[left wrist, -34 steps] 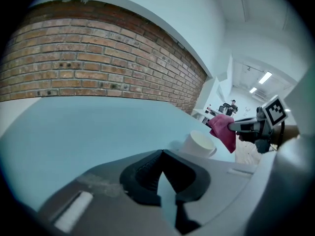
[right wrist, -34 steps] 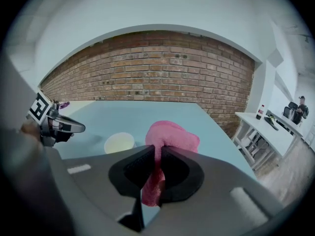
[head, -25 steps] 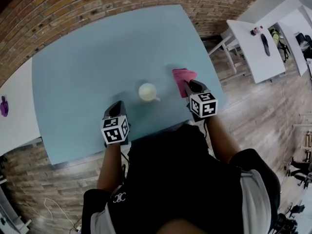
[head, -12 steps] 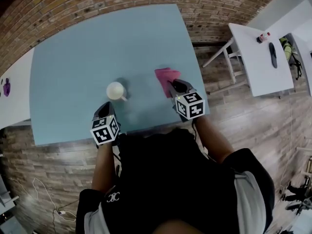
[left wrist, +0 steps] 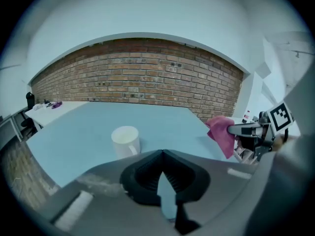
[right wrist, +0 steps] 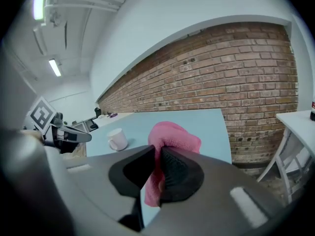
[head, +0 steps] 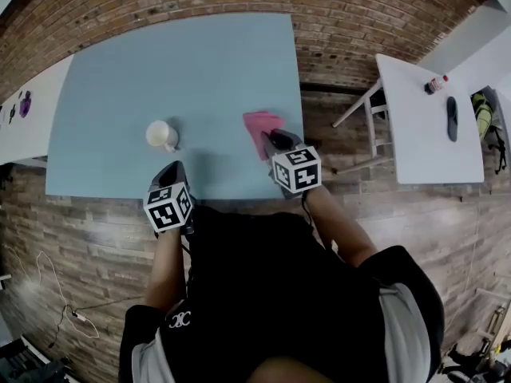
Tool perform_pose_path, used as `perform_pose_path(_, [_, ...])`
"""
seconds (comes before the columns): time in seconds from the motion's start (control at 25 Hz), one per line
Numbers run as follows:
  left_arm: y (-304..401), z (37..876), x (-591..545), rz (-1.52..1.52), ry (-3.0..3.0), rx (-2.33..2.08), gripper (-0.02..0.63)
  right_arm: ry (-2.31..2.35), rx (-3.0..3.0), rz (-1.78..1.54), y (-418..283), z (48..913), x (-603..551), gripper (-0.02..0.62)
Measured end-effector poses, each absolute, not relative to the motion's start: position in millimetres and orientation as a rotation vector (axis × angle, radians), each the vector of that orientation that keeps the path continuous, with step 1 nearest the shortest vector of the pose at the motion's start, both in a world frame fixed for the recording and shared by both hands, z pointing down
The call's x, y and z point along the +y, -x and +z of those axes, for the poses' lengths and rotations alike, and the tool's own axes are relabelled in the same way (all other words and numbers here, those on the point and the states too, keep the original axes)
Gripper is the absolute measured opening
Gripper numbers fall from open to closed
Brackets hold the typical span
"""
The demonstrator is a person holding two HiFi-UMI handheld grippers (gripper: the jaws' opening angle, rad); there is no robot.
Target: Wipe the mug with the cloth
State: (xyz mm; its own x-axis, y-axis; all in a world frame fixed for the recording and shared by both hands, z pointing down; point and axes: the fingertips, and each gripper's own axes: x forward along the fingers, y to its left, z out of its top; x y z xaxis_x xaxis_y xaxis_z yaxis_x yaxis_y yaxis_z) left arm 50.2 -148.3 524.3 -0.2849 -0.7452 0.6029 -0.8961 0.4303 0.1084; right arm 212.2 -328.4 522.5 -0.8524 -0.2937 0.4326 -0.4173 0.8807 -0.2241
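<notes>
Two grippers: left gripper (left wrist: 161, 154), right gripper (right wrist: 158, 156). One mug (head: 160, 135), ahead of the left gripper. One cloth (head: 259, 128), in the right gripper's jaws. One blue table (head: 160, 62). Two white tables: left white table (head: 36, 134) beyond the left gripper, right white table (head: 415, 126) beyond the right gripper; perhaps a third past it, cropped.

Pink cloth (head: 257, 126), cream mug (head: 159, 134), pale blue table (head: 184, 70), red-brown brick wall (left wrist: 138, 77)

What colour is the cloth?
Pink. The cloth shows best in the right gripper view.
</notes>
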Motion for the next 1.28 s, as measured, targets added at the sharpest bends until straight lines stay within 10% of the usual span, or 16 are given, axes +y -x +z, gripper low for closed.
perform_pose_path(1.28, [-137, 494, -138, 0.407, -1.445, -2.03, 0.006, -0.345, -2.655, 0.43, -242, 500, -265, 0.035])
